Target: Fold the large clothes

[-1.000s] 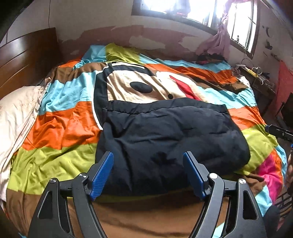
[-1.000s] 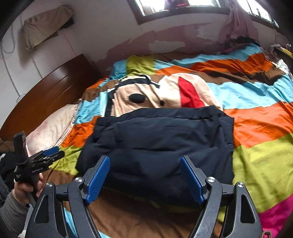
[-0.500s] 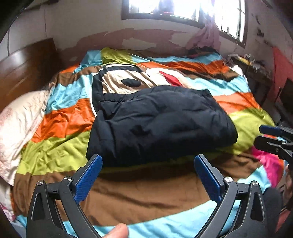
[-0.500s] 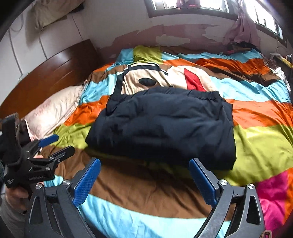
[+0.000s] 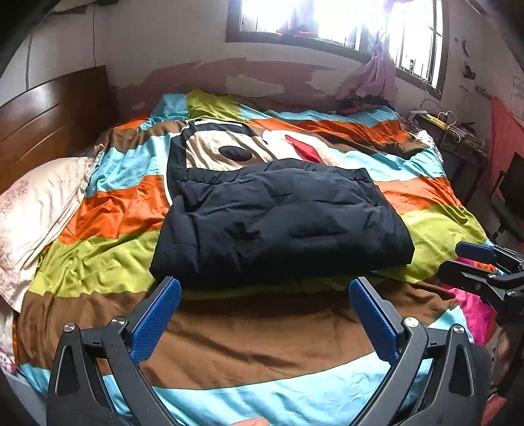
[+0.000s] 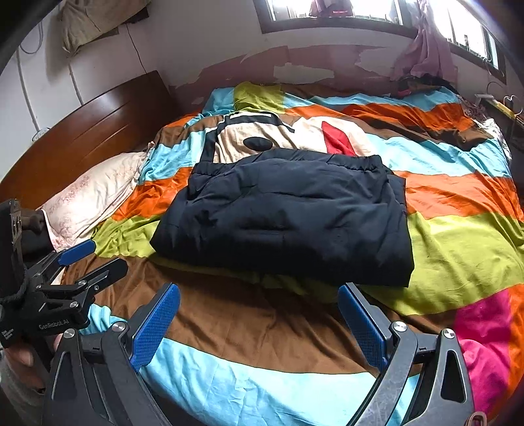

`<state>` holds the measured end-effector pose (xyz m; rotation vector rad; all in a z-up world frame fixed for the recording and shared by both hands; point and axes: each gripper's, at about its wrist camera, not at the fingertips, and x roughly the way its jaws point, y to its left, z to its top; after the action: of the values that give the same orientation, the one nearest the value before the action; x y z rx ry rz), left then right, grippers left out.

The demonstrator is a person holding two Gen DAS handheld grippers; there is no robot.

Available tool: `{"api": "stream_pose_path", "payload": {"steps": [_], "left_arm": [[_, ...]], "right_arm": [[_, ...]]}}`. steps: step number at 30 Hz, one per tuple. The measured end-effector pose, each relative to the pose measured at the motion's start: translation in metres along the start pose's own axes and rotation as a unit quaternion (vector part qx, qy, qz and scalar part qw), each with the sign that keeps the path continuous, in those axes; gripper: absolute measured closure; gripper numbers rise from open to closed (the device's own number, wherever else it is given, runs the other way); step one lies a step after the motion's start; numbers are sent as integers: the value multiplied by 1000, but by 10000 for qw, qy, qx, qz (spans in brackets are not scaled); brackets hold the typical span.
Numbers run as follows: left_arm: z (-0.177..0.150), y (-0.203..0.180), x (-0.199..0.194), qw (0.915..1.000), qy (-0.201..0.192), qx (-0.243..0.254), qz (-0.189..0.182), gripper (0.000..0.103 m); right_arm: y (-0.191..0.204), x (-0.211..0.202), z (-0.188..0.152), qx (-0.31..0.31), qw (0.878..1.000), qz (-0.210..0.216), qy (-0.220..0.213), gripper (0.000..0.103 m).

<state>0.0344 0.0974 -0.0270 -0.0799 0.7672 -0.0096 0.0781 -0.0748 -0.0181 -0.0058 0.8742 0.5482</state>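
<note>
A dark navy padded jacket [image 5: 278, 222] lies folded into a rough rectangle in the middle of the bed; it also shows in the right wrist view [image 6: 288, 216]. My left gripper [image 5: 263, 291] is open and empty, held back above the brown stripe in front of the jacket's near edge. My right gripper [image 6: 257, 300] is open and empty, also short of the near edge. Each gripper shows in the other's view: the right one at the far right [image 5: 471, 265], the left one at the far left [image 6: 91, 259], both apart from the jacket.
The bed carries a bright striped quilt [image 5: 108, 268] with a cartoon face. A pale pillow [image 5: 36, 209] lies at the left beside the wooden headboard [image 5: 49, 121]. A window [image 5: 327, 23] is behind. A cluttered side table [image 5: 458, 131] stands at the right.
Both grippers have pulled back and risen from the jacket's near edge, and their jaws have opened wider. The jacket lies still, folded, on the bed.
</note>
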Motion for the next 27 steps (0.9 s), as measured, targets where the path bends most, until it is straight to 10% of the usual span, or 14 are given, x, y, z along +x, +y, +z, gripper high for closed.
{"api": "stream_pose_path", "payload": {"steps": [27], "left_arm": [[-4,-1,1,10000,42,-24,-46,2]], "right_arm": [[4,-1,1,-57,10000,20,-3,5]]}}
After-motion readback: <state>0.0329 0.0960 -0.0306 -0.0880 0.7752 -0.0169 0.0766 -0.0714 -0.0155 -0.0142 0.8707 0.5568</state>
